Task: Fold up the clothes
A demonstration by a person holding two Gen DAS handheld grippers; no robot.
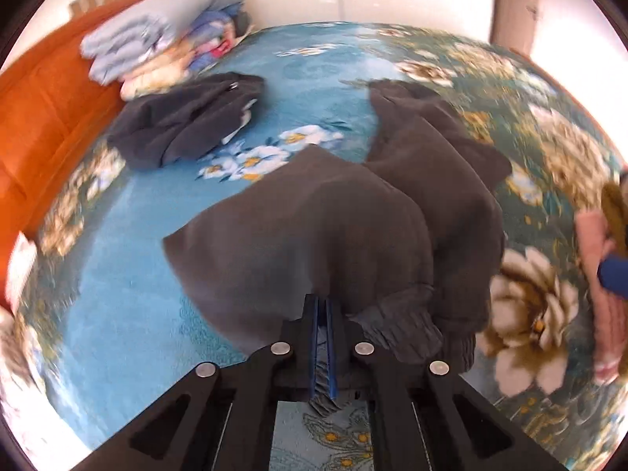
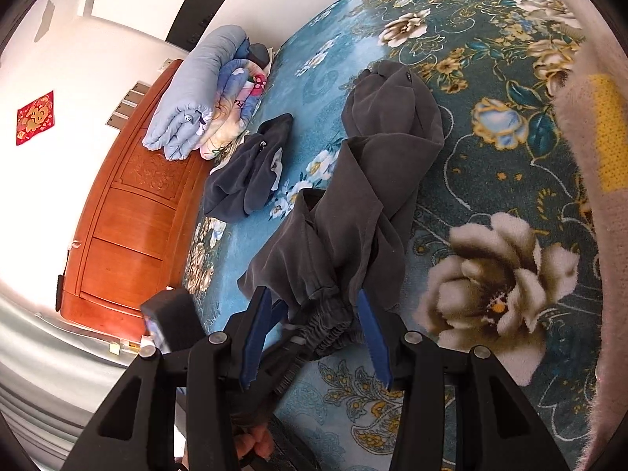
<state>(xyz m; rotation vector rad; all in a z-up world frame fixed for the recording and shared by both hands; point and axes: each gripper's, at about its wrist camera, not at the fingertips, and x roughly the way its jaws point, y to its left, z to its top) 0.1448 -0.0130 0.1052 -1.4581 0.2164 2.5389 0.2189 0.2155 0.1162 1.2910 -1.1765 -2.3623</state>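
Observation:
A pair of dark grey sweatpants [image 1: 322, 227] lies bunched on the blue floral bedspread [image 1: 129, 314]. My left gripper [image 1: 322, 306] is shut on the cloth near an elastic cuff and holds that leg lifted. In the right wrist view the same sweatpants [image 2: 365, 204] stretch away from me. My right gripper [image 2: 314, 306] is open, its blue pads on either side of the gathered cuff [image 2: 329, 325]. The left gripper's body [image 2: 172, 322] shows just left of it. A second dark garment [image 1: 188, 121] lies crumpled farther up the bed; it also shows in the right wrist view [image 2: 251, 172].
Folded light blue and floral quilts [image 1: 157, 39] are stacked at the head of the bed, next to an orange wooden headboard [image 1: 43, 117]. A pink knitted sleeve [image 2: 596, 157] fills the right edge. White walls stand behind the bed.

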